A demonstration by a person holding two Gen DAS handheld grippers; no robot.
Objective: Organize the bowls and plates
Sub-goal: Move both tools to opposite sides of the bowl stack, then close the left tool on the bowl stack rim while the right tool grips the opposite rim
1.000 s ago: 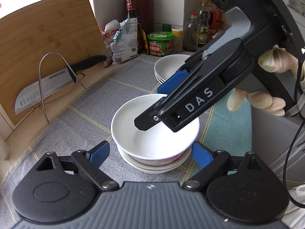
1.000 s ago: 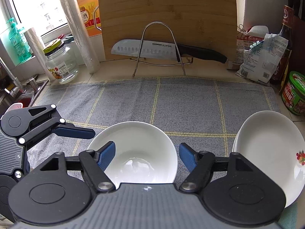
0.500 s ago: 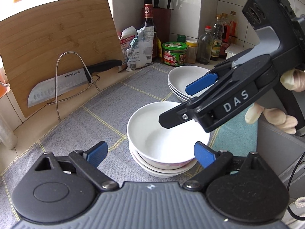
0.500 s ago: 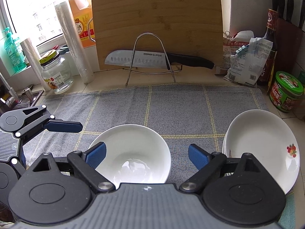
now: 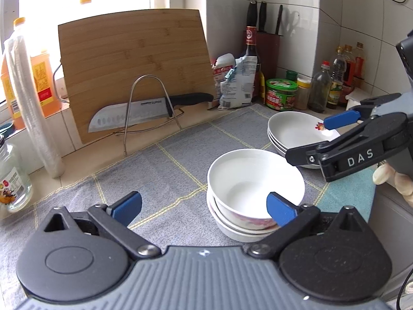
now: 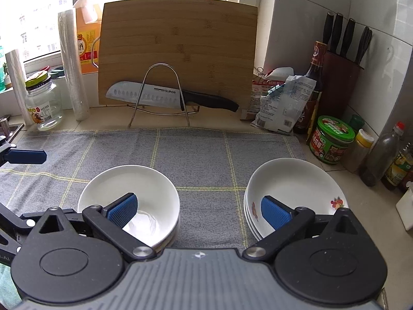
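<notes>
A stack of white bowls stands on the grey mat, and a stack of white plates with a small red motif stands to its right. My left gripper hangs just short of the bowls, its jaws opening wide; its right pad is in front of the bowl rim and presses on nothing. My right gripper hovers over the gap between bowls and plates, its jaws also opening with nothing gripped. A gloved hand holds it.
A bamboo cutting board leans at the back behind a knife on a wire stand. Bottles, jars and bags crowd the right corner beside a knife block. A glass jar and film rolls stand at the left.
Both grippers have opened wider and drawn back from the bowl stack. The right gripper has shifted from over the bowl toward the plates.
</notes>
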